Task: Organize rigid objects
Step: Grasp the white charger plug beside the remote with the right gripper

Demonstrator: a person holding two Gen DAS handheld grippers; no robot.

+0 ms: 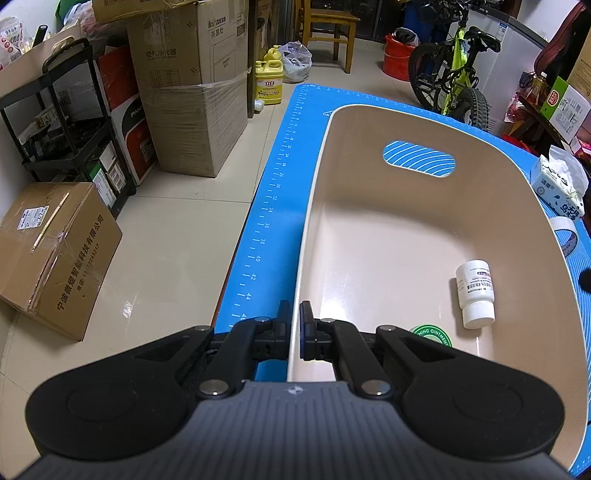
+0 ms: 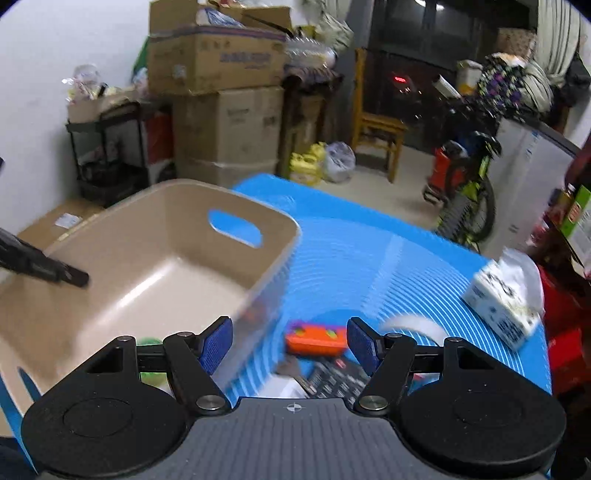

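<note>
- Blue mat point(image 1: 273, 206) covers the table; boxes point(image 1: 192, 110), a chair point(image 1: 328, 26) and a bike point(image 1: 458, 74) crowd the room behind.
- Left claw point(image 1: 294, 332) points steeply down, jaws clamped on the near rim of the beige bin point(image 1: 314, 206).
- Inside the bin, right of that claw: a white bottle point(image 1: 475, 295) on its side and a green tin point(image 1: 430, 334).
- Right claw point(image 2: 290, 345) tilts down over the mat, jaws wide, holding nothing.
- Just ahead between its fingers: an orange block point(image 2: 316, 338); a dark calculator point(image 2: 338, 378) lies nearer.
- Tissue pack point(image 2: 504, 306) sits off to its right.
</note>
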